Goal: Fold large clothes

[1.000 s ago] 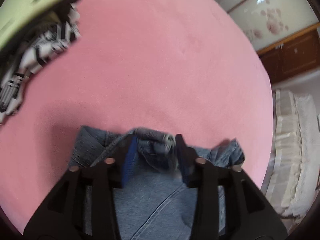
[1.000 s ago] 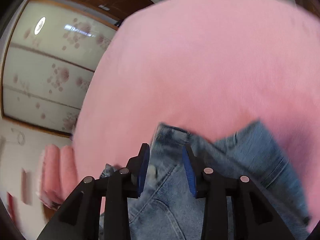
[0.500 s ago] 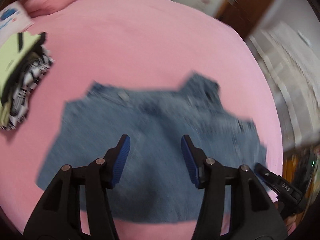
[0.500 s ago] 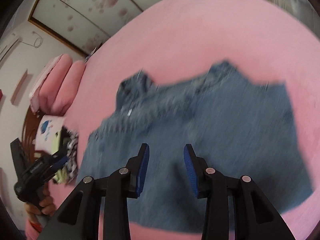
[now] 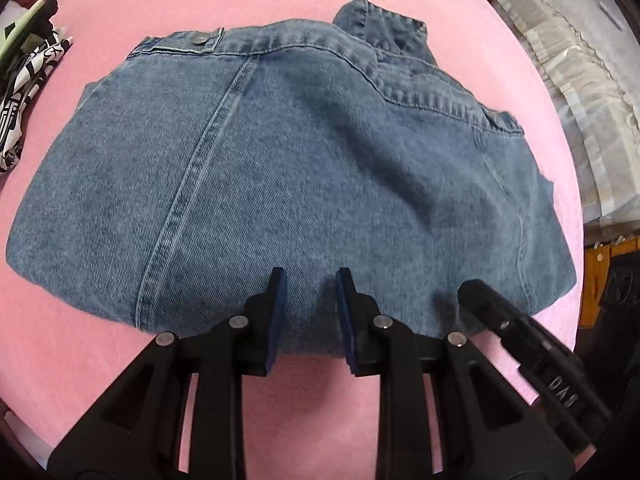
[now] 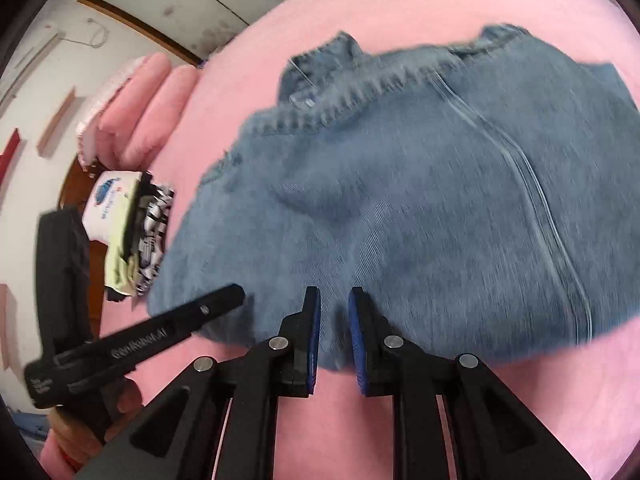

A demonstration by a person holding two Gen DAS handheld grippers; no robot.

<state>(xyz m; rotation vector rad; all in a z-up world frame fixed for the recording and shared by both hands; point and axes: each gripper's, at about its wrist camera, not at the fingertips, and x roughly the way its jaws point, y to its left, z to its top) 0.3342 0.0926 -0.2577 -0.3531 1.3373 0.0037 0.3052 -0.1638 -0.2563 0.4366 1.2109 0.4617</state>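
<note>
Clothes pile [image 5: 24,80]: black-and-white patterned cloth with a pale green piece, at nine to ten o'clock of the left wrist view, on the pink bedsheet [image 5: 132,4], apart from the denim.
Denim garment [image 5: 280,160]: folded flat on the sheet, filling the middle of both views; collar [image 5: 384,28] at one o'clock, a metal button [image 5: 199,39] at eleven o'clock, a stitched seam running from twelve toward seven o'clock.
Left gripper [image 5: 310,280]: at six o'clock of its own view, tips over the near folded edge of the denim; jaws have just been narrowing, a small gap remains, cloth lies between them, and whether the pads pinch it cannot be told.
Right gripper [image 6: 334,298]: at six o'clock of its own view, over the same near edge; jaws have just been narrowing, a slim gap remains with denim in it, grip cannot be told from the blurred frame.
Hand [image 6: 86,432]: at eight o'clock of the right wrist view, holding the left tool.
Folded linen [image 5: 576,92]: pale stack at two to three o'clock, beyond the sheet's edge.
</note>
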